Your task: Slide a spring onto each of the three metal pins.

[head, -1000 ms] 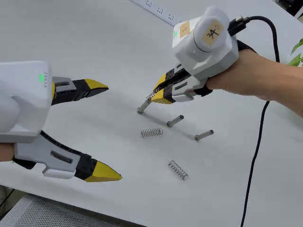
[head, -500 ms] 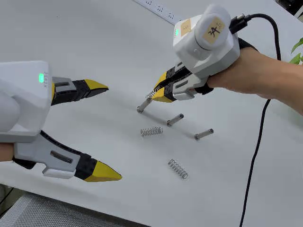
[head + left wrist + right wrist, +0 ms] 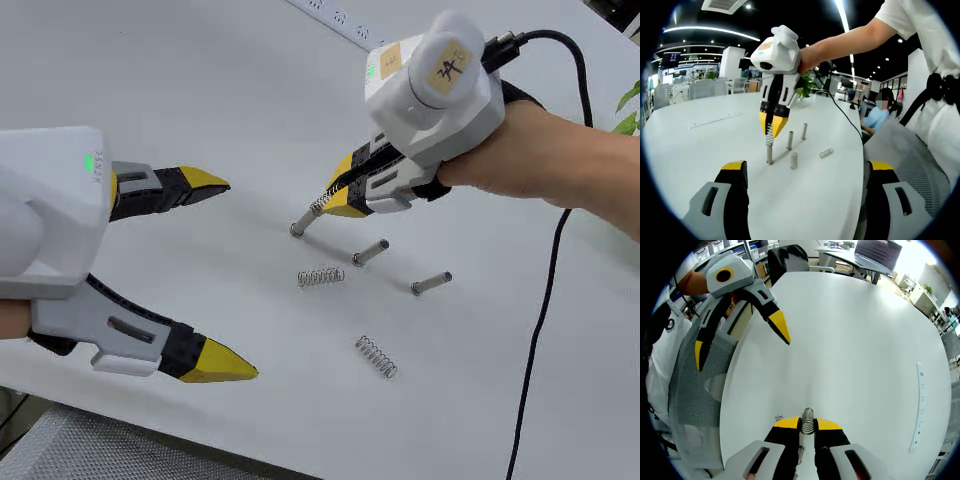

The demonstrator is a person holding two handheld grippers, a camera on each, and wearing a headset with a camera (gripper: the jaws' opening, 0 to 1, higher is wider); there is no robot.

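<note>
In the right gripper (image 3: 335,200), jaws clamped on it: a spring (image 3: 320,203); left gripper (image 3: 238,278) spread wide, holding nothing, well apart; two loose springs (image 3: 320,277) lying flat near the other pins (image 3: 370,254); cable (image 3: 545,300) off to one side; held spring's long axis in line with the end pin (image 3: 300,222), lower end at its top; unclear whether the coil rings the tip.

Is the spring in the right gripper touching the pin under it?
Touching. The left gripper view shows the spring, held by the right gripper, meeting the top of the upright pin with no gap.
</note>
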